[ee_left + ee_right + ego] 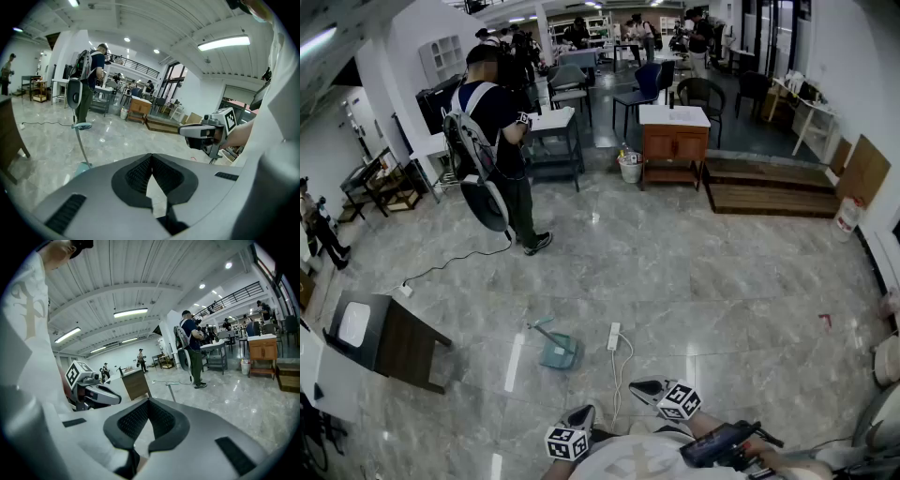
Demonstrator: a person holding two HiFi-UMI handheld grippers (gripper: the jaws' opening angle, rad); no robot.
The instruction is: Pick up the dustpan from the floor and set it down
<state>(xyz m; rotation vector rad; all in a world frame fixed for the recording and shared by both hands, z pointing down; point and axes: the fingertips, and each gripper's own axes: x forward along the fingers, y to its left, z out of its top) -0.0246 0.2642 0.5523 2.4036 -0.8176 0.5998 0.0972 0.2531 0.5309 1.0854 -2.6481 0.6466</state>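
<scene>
Teal dustpan point(558, 350): lies on floor point(722, 281) ahead of both tools, untouched. Left gripper point(151, 158), right gripper point(148, 401): jaws pressed together, empty, probably held back pending the approach.

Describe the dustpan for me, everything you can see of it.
The dustpan is teal and looks like plastic, with a thin handle standing up from the pan and ending in a teal grip. It sits on the glossy stone-look floor, just left of a white power strip and apart from it. Only the floor touches it. The left gripper and right gripper are shut, empty and short of it.
</scene>
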